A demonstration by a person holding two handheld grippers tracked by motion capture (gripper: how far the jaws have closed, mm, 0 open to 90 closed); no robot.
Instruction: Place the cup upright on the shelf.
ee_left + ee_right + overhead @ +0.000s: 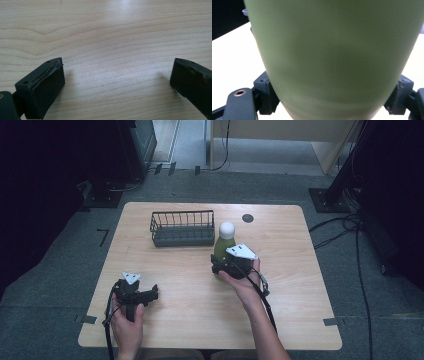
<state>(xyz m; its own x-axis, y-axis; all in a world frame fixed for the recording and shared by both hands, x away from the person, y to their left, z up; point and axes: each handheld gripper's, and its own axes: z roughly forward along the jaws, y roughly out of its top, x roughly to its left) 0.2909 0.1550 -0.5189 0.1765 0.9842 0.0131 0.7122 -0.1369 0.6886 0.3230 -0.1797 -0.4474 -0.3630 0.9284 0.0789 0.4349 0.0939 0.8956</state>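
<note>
High view: green bottle [224,246] with a rounded white cap [227,230] stands upright on the wooden bench [300,285], right of centre, just beside the near right corner of the black wire basket [182,228]. Right gripper [223,265] is on the bottle's lower body from the near side, jaws either side of it. Long axis is vertical, so the grip is across the width. Left gripper [150,294] rests well apart at the near left, pointing right along the bench, nothing in it. Right hand is clearly the nearer one; the basket lies just behind and left of the bottle, so I'd judge a short lift and carry that way comes next.

Left gripper view: jaws wide apart, only bare pale wood grain between them. Pads are matte black, the left pad's [47,90] edge slightly frayed.

Right gripper view: smooth matte green wall of the bottle [334,57] up close, tapering toward the base. Both black jaws press against its flanks — clamped on the bottle, low on the body.
</note>
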